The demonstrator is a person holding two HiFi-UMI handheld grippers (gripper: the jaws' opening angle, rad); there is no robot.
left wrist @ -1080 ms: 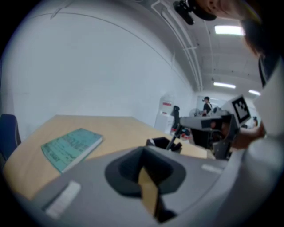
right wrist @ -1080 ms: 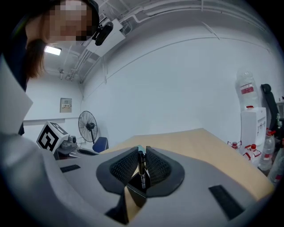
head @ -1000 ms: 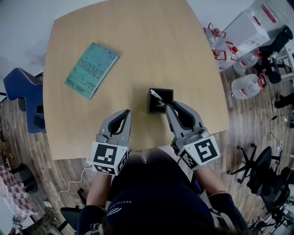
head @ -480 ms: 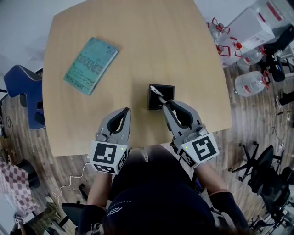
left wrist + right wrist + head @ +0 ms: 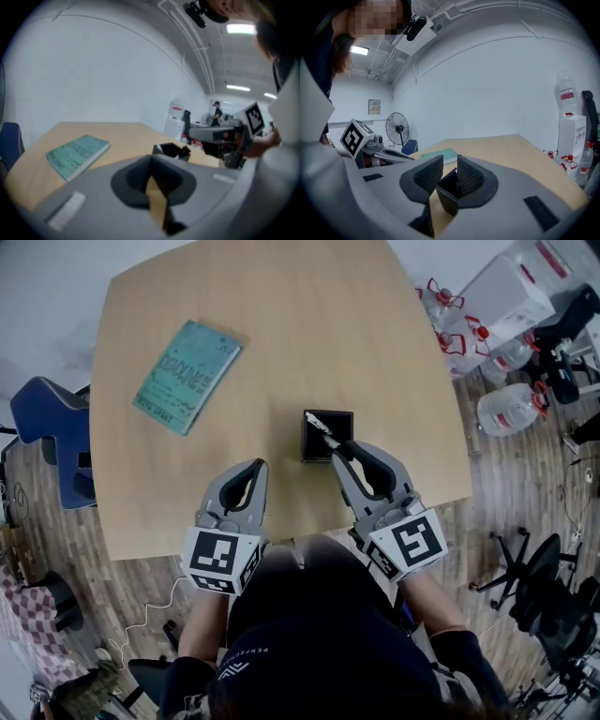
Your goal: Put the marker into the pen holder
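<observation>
A black square pen holder stands on the wooden table, near its front edge. The marker, white with a dark end, leans slantwise in the holder. Its dark end points at my right gripper. That gripper's tips sit at the holder's near right corner with a narrow gap between the pads. In the right gripper view only the holder shows through that gap. My left gripper hovers left of the holder with its jaws together and empty. The left gripper view shows the holder ahead on the right.
A teal book lies on the table's left part. A blue chair stands off the left edge. Water bottles and a white box are on the floor to the right. A black office chair is at the lower right.
The right gripper has crept a little toward the holder. The marker still leans in the holder and the left gripper has not moved.
</observation>
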